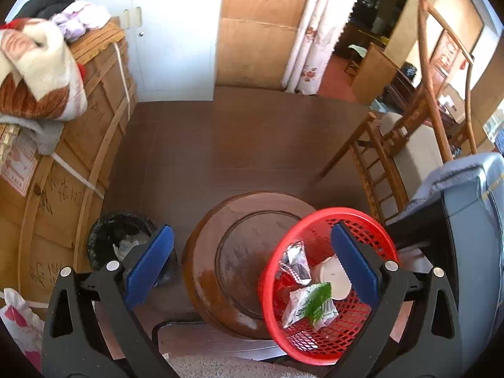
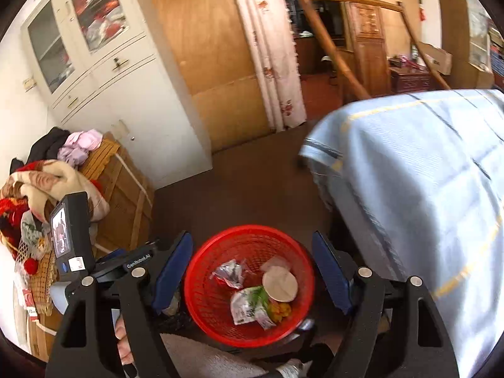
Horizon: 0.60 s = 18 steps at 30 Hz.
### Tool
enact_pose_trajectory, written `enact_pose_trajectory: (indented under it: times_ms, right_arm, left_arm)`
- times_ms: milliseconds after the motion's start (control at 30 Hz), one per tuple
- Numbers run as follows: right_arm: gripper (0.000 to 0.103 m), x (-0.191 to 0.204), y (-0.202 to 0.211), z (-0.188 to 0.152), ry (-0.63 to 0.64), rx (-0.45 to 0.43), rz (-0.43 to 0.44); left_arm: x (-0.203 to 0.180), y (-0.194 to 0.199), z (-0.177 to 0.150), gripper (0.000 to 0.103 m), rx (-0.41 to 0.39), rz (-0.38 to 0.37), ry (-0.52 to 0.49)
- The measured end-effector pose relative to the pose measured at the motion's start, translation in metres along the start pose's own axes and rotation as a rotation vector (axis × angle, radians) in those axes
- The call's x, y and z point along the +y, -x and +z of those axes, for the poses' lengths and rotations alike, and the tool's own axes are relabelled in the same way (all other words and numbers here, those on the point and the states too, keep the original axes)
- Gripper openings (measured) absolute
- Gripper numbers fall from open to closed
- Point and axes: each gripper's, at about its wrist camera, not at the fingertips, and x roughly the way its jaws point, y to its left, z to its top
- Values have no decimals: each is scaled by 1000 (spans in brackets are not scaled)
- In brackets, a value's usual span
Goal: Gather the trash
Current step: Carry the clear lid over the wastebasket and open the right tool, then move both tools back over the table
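Basket (image 2: 249, 283), red, on stool (image 1: 226, 261): holds wrappers (image 2: 249, 304), cup (image 2: 279, 285). Bin (image 1: 119, 239) on floor just beside stool. Right gripper (image 2: 252, 272): wide, straddling basket, empty. Left gripper (image 1: 252, 263): wide, empty. Step, judged: trash gathered; next, grip basket rim, tip into bin.

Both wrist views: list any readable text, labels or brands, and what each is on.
"GenRobot.AI", small and only just legible: left gripper body, right wrist view.
Handwritten black marks on the crate: not legible.
Pink label on the crate: too blurred.
Print on the green-white wrapper in the red basket: too small to read.
Phone sticker: unreadable.
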Motion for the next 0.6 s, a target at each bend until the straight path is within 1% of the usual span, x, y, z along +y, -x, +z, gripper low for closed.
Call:
enact_pose_trajectory:
  times_ms: [167,233,300,600]
  right_arm:
    - [79,-23,28,-7,-59,-62,-32]
    - [83,-30,42,-10,-83,-94,-45]
    - [84,-36,55,-14,-100,-125,-60]
    - [85,-58,121,-33,-176,-252,-101]
  left_arm:
    - [-15,9,-5,96,-11,-31,-55]
    - [-20,14,-7,96,-17,-45,-76]
    - [-28,21,-9,96,-31,-58,-106]
    - [-67,71,-29,96,-162,-115,-263]
